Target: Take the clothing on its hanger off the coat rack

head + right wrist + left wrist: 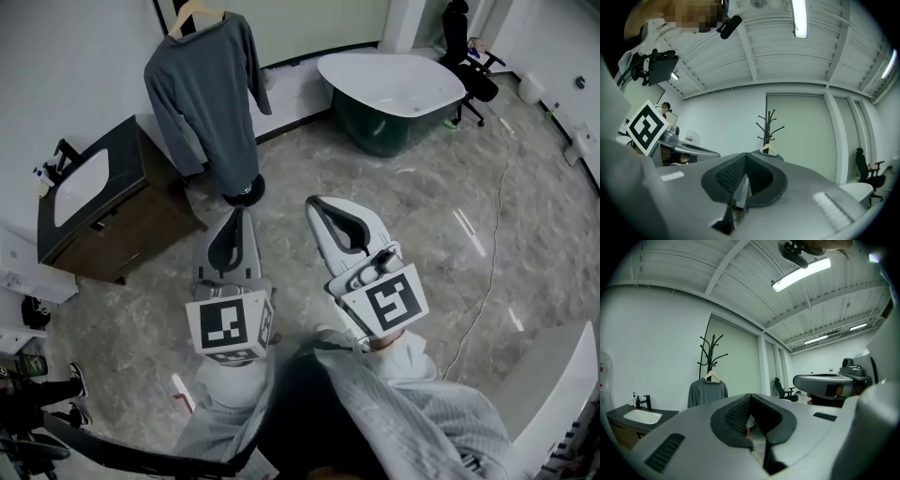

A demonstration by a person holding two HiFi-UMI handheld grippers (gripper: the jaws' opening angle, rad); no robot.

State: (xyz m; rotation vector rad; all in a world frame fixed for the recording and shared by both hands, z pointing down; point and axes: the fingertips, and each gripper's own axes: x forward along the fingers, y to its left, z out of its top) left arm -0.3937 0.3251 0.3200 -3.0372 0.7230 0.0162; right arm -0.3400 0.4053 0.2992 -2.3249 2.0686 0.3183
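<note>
Coat rack (245, 191) top cut off, head view — sweater (779, 157) mostly hidden behind right gripper (746, 159), sink bottle (633, 400) can't ID

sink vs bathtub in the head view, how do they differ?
The sink is a small rectangular basin set into a dark countertop on a wooden cabinet; the bathtub is a large oval standing free on the floor. Sink sits left of the coat rack, bathtub right. Both are white inside.

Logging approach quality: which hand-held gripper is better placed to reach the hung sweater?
Probably left: the left hand-held gripper lies nearer the grey sweater and points toward it; the right hand-held gripper sits farther away.
</note>
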